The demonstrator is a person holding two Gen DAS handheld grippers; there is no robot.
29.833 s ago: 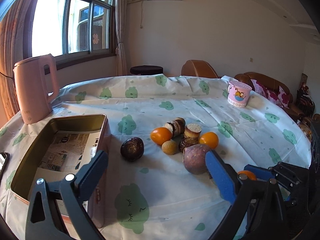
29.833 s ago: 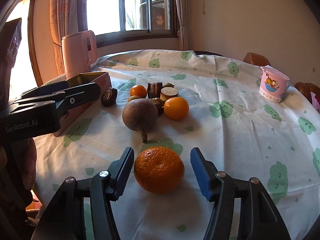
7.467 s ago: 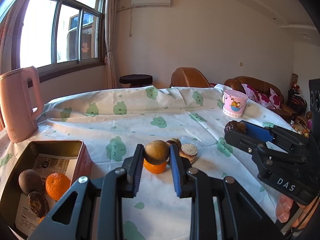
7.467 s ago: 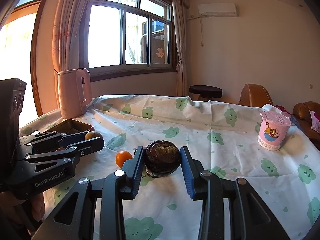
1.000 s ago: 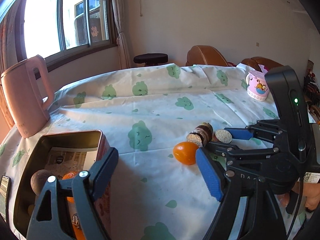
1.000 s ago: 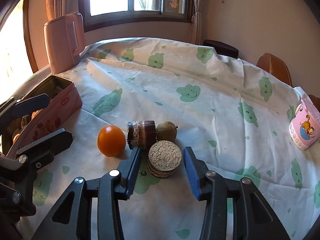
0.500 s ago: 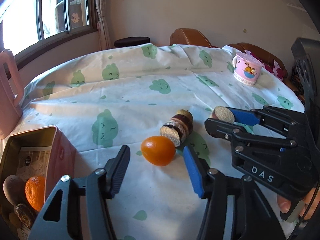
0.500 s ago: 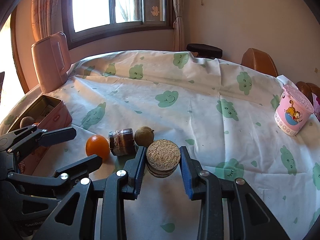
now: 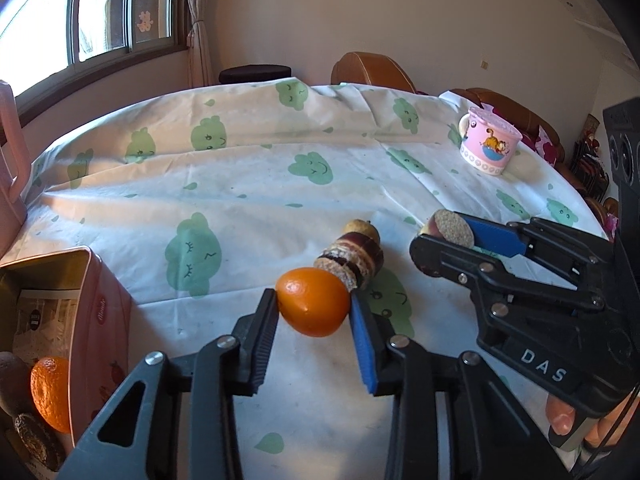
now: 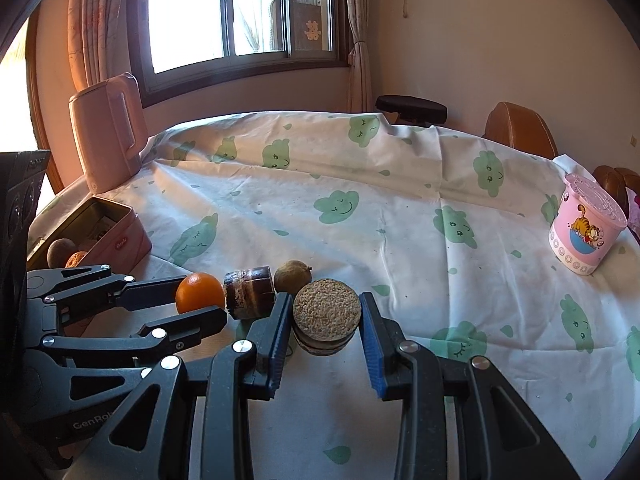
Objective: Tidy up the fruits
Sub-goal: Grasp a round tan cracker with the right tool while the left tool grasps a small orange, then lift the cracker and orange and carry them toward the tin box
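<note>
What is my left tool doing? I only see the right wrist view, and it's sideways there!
Observer: The left tool is closing, and its pads touch both sides of the small orange.
Operator: What's in the tin? I just see brown lumps.
Observer: A bigger orange lies in the tin beside the brown fruit.
Operator: Who holds my right tool?
Observer: A person's hand shows under its handle.
</note>
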